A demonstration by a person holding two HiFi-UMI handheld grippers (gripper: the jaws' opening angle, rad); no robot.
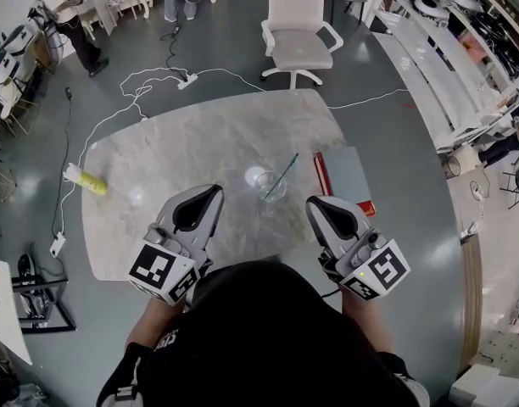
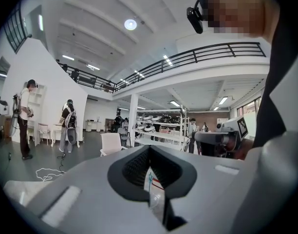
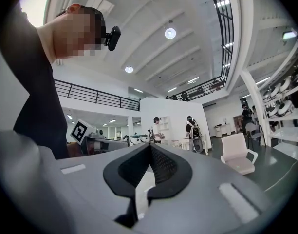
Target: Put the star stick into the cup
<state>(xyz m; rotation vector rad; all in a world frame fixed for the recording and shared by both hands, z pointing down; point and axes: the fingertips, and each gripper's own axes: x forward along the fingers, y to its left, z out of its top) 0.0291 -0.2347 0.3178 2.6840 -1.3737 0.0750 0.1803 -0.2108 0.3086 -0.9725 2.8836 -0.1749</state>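
Marble table (image 1: 200,142) fills the middle of the head view; white chair (image 1: 298,45) stands off its far edge at upper centre. A grey book with a red edge (image 1: 346,176) lies at centre right, and a yellowish roll (image 1: 87,179) at the table's left edge, well apart from the work. The left gripper (image 1: 217,190) and right gripper (image 1: 311,201) sit low in the frame, close to the person's body, one on each side of the cup and short of it. Claw state: both pairs of jaws are pressed tip to tip, with nothing between them in either gripper view. The clear cup (image 1: 271,186) stands upright near table centre, just left of the book. The star stick (image 1: 283,175), thin and teal, has its lower end inside the cup and leans toward the upper right, its top past the rim. The star itself is too small to make out. Judgement: the placement looks done, so the step in hand is to hold clear and confirm. To do it well, keep both claws low and on the near side. Do not sweep across the stick's leaning top, since a light cup with a long lever in it could tip from a small knock. Check that the stick rests on the rim and is not sliding.
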